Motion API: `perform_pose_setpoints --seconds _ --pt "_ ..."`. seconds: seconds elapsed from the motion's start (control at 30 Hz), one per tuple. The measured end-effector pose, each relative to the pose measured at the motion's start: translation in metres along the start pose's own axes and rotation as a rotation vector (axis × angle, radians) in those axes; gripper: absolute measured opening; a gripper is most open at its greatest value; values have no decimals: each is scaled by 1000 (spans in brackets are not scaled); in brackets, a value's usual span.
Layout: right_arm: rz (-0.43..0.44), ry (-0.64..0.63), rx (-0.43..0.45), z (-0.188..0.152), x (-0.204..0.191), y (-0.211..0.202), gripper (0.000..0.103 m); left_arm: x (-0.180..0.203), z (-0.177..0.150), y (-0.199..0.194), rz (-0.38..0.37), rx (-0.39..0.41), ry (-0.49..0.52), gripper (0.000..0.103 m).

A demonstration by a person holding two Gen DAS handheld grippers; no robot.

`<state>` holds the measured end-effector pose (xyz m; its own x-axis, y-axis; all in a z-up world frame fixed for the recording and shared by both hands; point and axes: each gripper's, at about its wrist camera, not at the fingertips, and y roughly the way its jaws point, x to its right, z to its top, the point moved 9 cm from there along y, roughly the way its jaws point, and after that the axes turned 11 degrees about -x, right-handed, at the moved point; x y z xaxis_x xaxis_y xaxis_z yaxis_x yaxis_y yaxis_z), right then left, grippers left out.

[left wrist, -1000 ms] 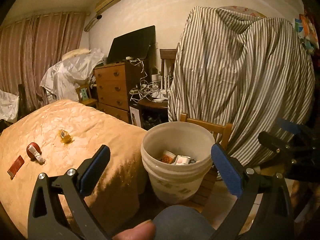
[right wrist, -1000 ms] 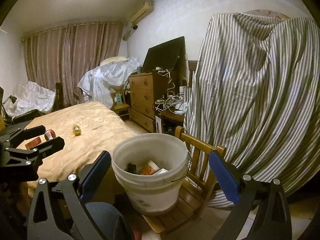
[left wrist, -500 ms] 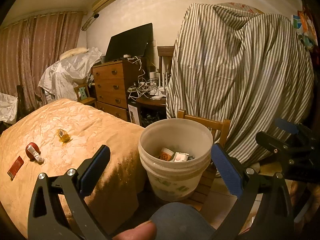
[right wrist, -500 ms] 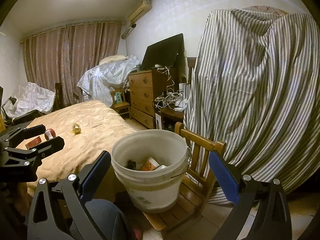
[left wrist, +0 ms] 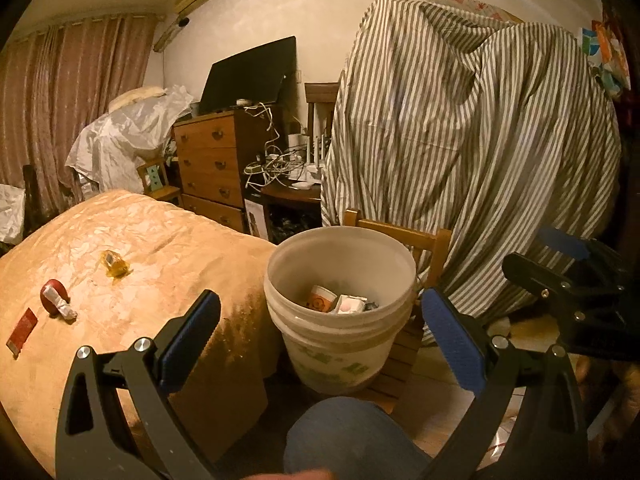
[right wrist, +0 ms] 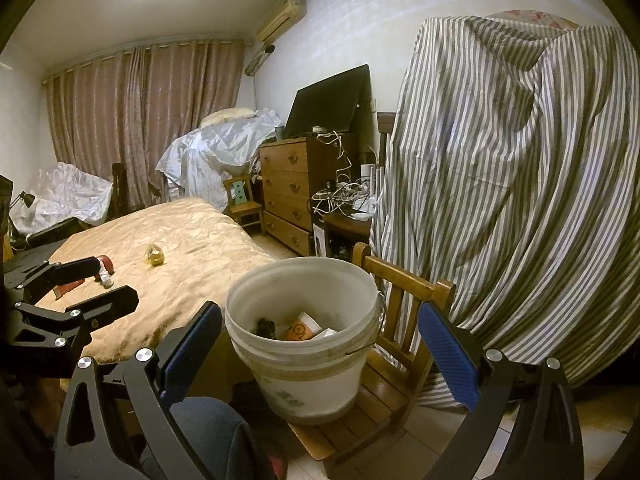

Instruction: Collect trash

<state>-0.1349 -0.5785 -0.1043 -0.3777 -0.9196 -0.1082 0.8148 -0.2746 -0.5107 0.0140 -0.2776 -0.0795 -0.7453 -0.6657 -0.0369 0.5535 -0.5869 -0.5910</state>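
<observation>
Left wrist view: the left claw [left wrist: 320, 332] is spread wide and holds nothing. Over the last second the bucket [left wrist: 340, 312] has slid slightly lower and nearer the middle between its tips, and the striped sheet [left wrist: 472, 160] has shifted with it, so the camera has drifted a little rather than begun a reach. The bucket stands on a small wooden chair [left wrist: 404, 236] just beside the bed's [left wrist: 140, 280] near corner, and already holds a cup [left wrist: 320, 298] and a small box [left wrist: 350, 304]. Three bits of trash lie where they were on the bed: a yellow wrapper [left wrist: 114, 264] toward the middle, a red roll [left wrist: 54, 298] nearer the left edge, and a red card [left wrist: 22, 332] at the far left edge. The right claw [left wrist: 560, 264] shows at the right edge, jaws apart and empty. A knee [left wrist: 352, 436] fills the bottom.

Right wrist view: the right claw [right wrist: 320, 340] is likewise wide apart and empty, framing the bucket [right wrist: 304, 336] on its chair [right wrist: 404, 284], which has barely moved in the frame. The left claw [right wrist: 96, 284] hangs open over the bed's [right wrist: 180, 248] left edge, close to the roll [right wrist: 105, 266]; the wrapper [right wrist: 154, 256] sits a little beyond.

With so little changed and both claws empty, I judge this a pause between drops: some trash is binned, three pieces remain, and the left claw is best placed for the next one.
</observation>
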Motion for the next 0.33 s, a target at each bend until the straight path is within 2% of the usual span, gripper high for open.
perform_pose_setpoints --seconds 0.33 --pt "1 -1 -5 0 0 1 98 0 1 5 6 -22 -4 97"
